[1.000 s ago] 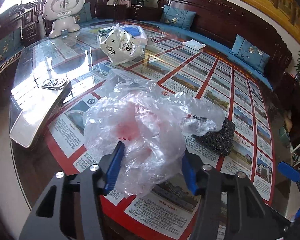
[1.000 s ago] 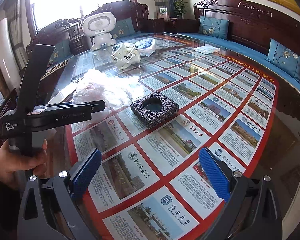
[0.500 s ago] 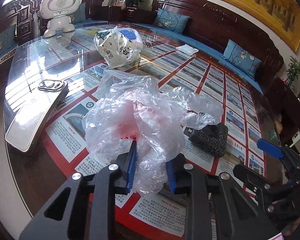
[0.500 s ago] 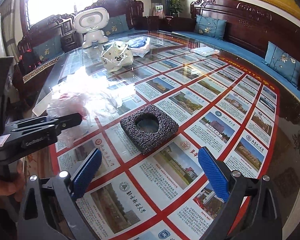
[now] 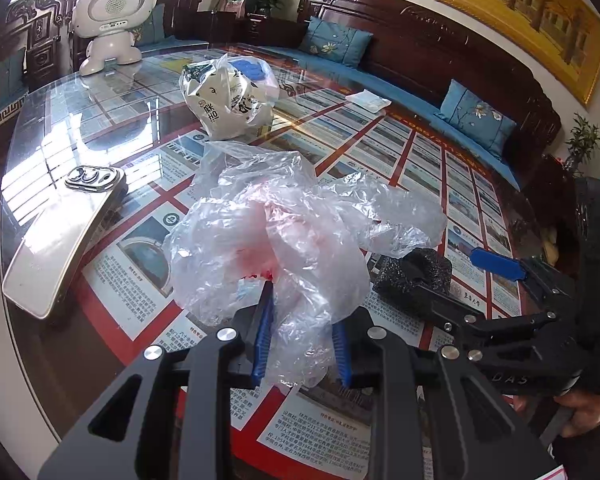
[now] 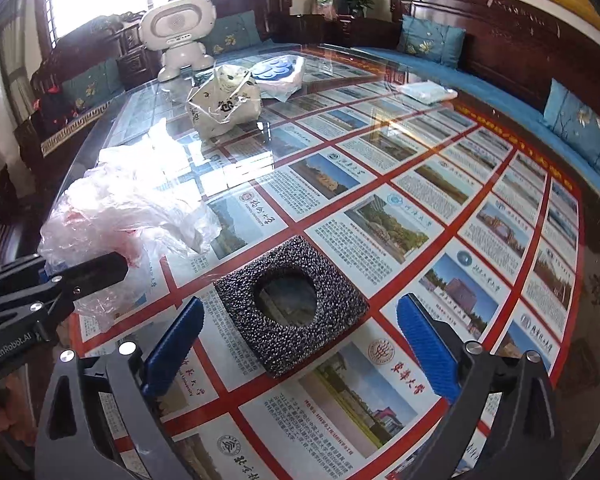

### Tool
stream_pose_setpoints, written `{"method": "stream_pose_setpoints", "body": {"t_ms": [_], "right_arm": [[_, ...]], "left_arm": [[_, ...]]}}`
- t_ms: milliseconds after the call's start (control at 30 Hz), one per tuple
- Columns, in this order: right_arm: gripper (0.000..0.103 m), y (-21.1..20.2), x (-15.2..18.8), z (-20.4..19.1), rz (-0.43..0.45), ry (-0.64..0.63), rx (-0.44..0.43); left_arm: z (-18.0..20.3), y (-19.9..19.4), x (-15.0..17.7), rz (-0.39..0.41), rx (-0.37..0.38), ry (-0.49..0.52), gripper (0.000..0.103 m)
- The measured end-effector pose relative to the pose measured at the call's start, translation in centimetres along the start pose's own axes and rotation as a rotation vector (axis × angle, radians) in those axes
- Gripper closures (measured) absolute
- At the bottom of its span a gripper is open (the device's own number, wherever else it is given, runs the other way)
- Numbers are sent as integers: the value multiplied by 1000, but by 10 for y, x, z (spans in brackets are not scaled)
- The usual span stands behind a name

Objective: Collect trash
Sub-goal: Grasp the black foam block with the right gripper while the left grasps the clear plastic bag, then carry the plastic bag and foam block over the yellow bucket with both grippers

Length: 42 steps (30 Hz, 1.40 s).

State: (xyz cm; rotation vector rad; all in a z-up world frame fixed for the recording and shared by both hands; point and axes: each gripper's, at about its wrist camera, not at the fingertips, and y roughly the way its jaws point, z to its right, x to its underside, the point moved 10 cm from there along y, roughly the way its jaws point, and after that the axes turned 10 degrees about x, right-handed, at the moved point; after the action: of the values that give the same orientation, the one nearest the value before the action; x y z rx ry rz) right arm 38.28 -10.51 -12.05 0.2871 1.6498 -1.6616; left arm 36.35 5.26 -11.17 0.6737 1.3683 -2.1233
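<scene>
Crumpled plastic bag (image 5: 284, 240) is now clenched by left claw (image 5: 300, 344), so it counts as secured, while right claw (image 6: 300, 344), jaws opening and empty, is brought over black foam block (image 6: 290, 312) beside the bag.

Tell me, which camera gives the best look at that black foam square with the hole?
The right wrist view: the black foam square lies whole on the glass table, hole visible. In the left wrist view the crumpled plastic bag and the right gripper partly hide it.

A white round-headed toy robot (image 5: 110, 20) stands at eleven o'clock on the glass-topped surface (image 5: 100, 120); a gold smartphone (image 5: 60, 240) lies at nine o'clock, blue embroidered cushions (image 5: 334, 42) lining the carved wooden bench (image 5: 440, 60) beyond.
</scene>
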Motion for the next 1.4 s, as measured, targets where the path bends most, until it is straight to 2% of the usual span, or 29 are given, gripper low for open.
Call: {"method": "stream_pose_setpoints", "body": {"t_ms": [167, 300, 367, 400, 433, 633, 800, 900, 1100, 1400], "right_arm": [[9, 15, -2, -7, -21, -134, 69], [9, 26, 2, -7, -44, -157, 91], [12, 26, 4, -7, -44, -135, 71], [25, 25, 4, -7, -45, -120, 52], [28, 24, 5, -10, -47, -105, 20], [40, 15, 9, -12, -36, -108, 36], [41, 0, 17, -10, -31, -69, 15], [41, -12, 25, -5, -38, -36, -14], [41, -40, 52, 18, -32, 12, 4], [41, -112, 94, 69, 38, 111, 46]], "left_arm": [[-1, 3, -1, -8, 8, -1, 76], [1, 6, 0, -16, 15, 4, 76], [1, 7, 0, -17, 15, 3, 76], [0, 7, -1, -18, 14, 1, 76], [-1, 7, -1, -20, 14, -1, 76], [4, 7, 0, -24, 15, 9, 76], [10, 3, 3, -25, 26, 16, 76], [20, 0, 6, -28, 36, 35, 76], [52, -7, 19, -40, 68, 74, 76], [134, -13, 58, -97, 165, 181, 76]]}}
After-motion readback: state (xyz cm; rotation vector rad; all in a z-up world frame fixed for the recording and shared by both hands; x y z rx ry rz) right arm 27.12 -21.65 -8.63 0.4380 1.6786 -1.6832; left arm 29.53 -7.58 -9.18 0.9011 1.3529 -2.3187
